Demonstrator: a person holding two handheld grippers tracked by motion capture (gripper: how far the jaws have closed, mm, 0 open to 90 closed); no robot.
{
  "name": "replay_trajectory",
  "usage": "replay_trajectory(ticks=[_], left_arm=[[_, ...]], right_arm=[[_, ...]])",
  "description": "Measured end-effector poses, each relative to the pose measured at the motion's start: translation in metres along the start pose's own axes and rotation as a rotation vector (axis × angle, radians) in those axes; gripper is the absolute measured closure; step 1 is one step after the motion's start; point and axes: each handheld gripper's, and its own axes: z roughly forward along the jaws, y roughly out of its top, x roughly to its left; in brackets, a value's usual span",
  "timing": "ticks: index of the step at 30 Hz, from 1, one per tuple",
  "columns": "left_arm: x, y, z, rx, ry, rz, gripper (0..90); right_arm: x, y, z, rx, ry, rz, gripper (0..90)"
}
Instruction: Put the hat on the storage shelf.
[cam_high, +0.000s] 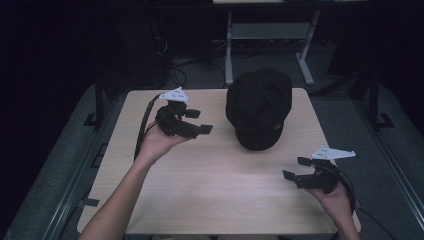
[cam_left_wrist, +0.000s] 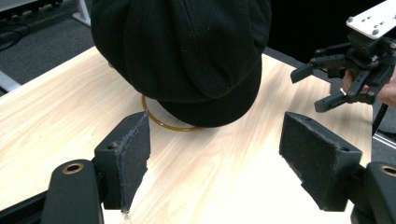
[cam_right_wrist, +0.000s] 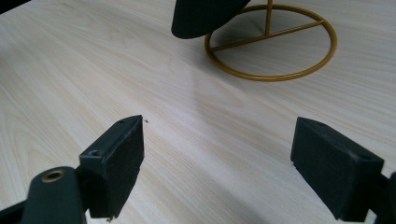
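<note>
High view: black cap (cam_high: 259, 107) sat on gold wire stand (cam_right_wrist: 271, 42) at far middle of table (cam_high: 215, 200), untouched. Left gripper (cam_high: 192, 122) hung left of cap, jaws wide, nothing between pads. Right gripper (cam_high: 295, 170) waited near right edge, well apart from cap, jaws wide, nothing between. Judged: approach stage only; grasp and lift off stand left to do.

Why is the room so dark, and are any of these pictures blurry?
High view: only the table is lit, surroundings near black, and the black cap loses detail. Left gripper view: sharp, cap seams visible. Right gripper view: sharp wood grain, soft shadow beside the gold stand.
</note>
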Motion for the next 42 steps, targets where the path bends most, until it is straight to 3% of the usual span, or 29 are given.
replay_trajectory(ticks=[14, 21, 42], left_arm=[[-0.002, -0.026, -0.007, 0.000, -0.007, -0.015, 24.0], [-0.005, -0.038, -0.009, 0.018, 0.009, 0.000, 23.9], [-0.004, -0.083, -0.020, 0.016, 0.015, -0.033, 22.4]], right_arm=[[0.000, -0.002, 0.003, 0.017, -0.012, 0.001, 17.1], [0.002, -0.002, 0.006, 0.029, -0.010, -0.014, 17.1], [0.005, -0.004, 0.009, 0.054, -0.007, -0.021, 17.1]])
